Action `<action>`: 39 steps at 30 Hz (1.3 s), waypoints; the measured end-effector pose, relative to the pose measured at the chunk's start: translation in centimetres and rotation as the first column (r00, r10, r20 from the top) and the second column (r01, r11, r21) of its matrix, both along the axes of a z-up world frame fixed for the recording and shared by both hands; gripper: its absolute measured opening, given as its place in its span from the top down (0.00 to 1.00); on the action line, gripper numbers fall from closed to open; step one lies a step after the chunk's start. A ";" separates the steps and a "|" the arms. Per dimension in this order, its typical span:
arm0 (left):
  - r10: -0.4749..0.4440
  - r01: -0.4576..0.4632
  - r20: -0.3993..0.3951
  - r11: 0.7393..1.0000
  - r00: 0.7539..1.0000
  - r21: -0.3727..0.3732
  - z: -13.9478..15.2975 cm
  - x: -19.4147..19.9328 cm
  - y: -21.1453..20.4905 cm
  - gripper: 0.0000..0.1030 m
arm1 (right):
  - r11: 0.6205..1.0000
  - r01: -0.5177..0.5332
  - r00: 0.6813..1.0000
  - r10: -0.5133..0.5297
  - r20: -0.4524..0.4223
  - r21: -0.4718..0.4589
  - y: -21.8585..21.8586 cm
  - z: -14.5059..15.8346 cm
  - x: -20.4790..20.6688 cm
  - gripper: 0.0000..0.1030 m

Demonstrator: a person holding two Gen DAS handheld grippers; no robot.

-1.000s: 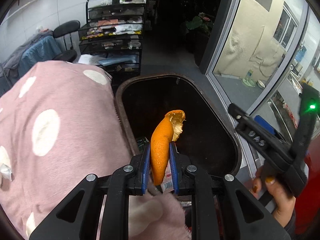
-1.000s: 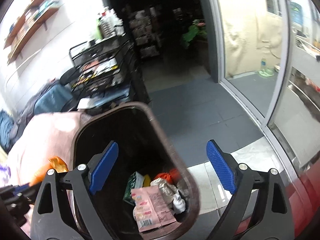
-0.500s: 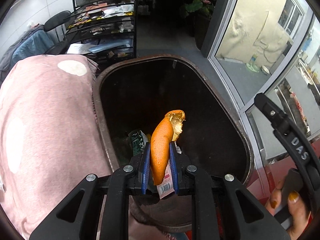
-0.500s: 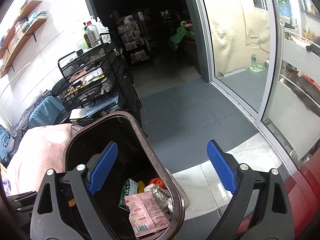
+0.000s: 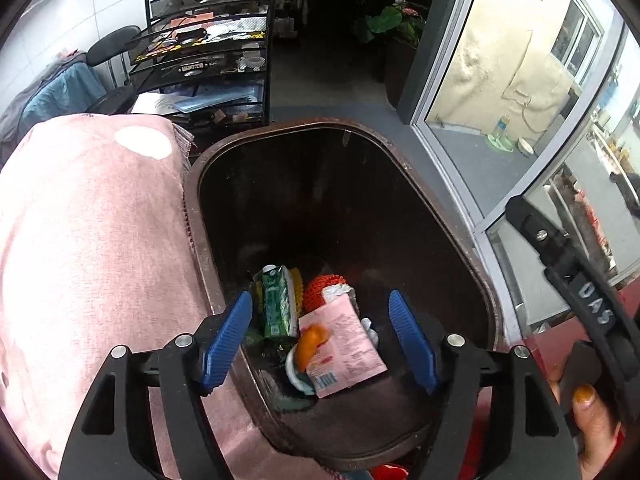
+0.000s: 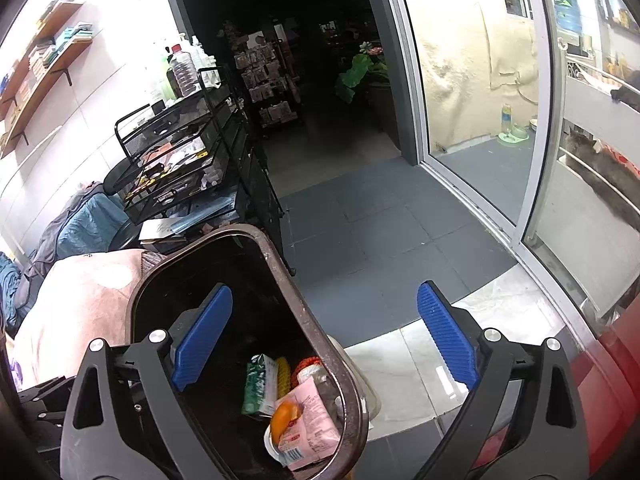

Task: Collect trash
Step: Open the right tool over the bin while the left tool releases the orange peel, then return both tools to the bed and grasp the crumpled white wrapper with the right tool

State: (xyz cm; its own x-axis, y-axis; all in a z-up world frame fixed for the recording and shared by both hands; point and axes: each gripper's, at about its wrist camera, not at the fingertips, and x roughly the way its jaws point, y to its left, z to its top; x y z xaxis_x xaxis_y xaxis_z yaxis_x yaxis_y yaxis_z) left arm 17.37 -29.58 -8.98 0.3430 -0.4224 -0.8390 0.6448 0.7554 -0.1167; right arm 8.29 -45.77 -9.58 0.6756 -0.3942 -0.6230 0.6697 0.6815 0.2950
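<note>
An orange peel [image 5: 310, 343] is seen lying in the brown trash bin [image 5: 404, 168], on a pink wrapper [image 5: 348, 344] beside a green carton [image 5: 276, 304]. Above the bin, the left gripper [image 5: 320, 340] is held with its jaws just opened and nothing between them. The right gripper [image 6: 320, 340] is poised at the bin's rim, jaws released and empty. The drop is judged done; the next move calls for the left gripper to be withdrawn and further trash sought.

1 trash bin [image 5: 404, 168] w/ 1 orange peel [image 5: 310, 344], 1 pink wrapper [image 5: 348, 344], 1 green carton [image 5: 278, 304], 1 orange mesh ball [image 5: 322, 286]; 2 hand-held grippers: left [image 5: 320, 340], right [image 6: 320, 340].
</note>
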 end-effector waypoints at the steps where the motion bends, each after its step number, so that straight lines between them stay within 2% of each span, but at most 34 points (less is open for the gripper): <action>1: 0.003 -0.003 0.002 1.000 1.000 -0.011 0.4 -0.1 0.3 0.32 | 1.000 -0.005 1.000 0.005 0.000 0.001 0.1 0.0 0.0 0.10; 6: 0.040 -0.037 0.093 0.999 0.995 -0.033 2.7 -0.9 2.6 0.27 | 0.998 -0.059 0.998 0.059 0.008 -0.010 1.1 0.0 0.4 0.09; 11: 0.082 -0.072 0.123 0.994 0.989 -0.079 4.4 -1.6 6.1 0.24 | 0.991 -0.134 0.991 0.134 0.005 -0.028 2.9 0.2 1.1 0.08; 22: 0.199 -0.187 0.189 0.979 0.962 -0.079 5.5 -2.4 12.8 0.24 | 0.952 -0.294 0.955 0.297 0.025 -0.081 8.1 1.8 2.1 0.07; 30: 0.309 -0.298 0.262 0.951 0.914 -0.082 6.3 -3.1 18.1 0.21 | 0.898 -0.428 0.902 0.432 0.017 -0.101 12.7 3.2 3.3 0.07; 35: 0.364 -0.354 0.280 0.931 0.889 -0.087 6.5 -3.2 21.3 0.21 | 0.850 -0.513 0.855 0.519 0.019 -0.114 16.0 4.3 4.2 0.06; 39: 0.403 -0.396 0.288 0.914 0.869 -0.087 6.4 -3.2 23.6 0.21 | 0.803 -0.586 0.805 0.592 0.036 -0.108 18.9 5.2 5.1 0.05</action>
State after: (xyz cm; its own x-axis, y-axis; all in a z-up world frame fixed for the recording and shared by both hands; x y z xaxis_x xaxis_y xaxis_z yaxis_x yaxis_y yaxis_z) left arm 14.19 -5.96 -2.56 0.7155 -0.2156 -0.6645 0.2959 0.9552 0.0087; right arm 13.38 -26.82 -4.36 0.8327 0.0427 -0.5521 0.1122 0.9634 0.2436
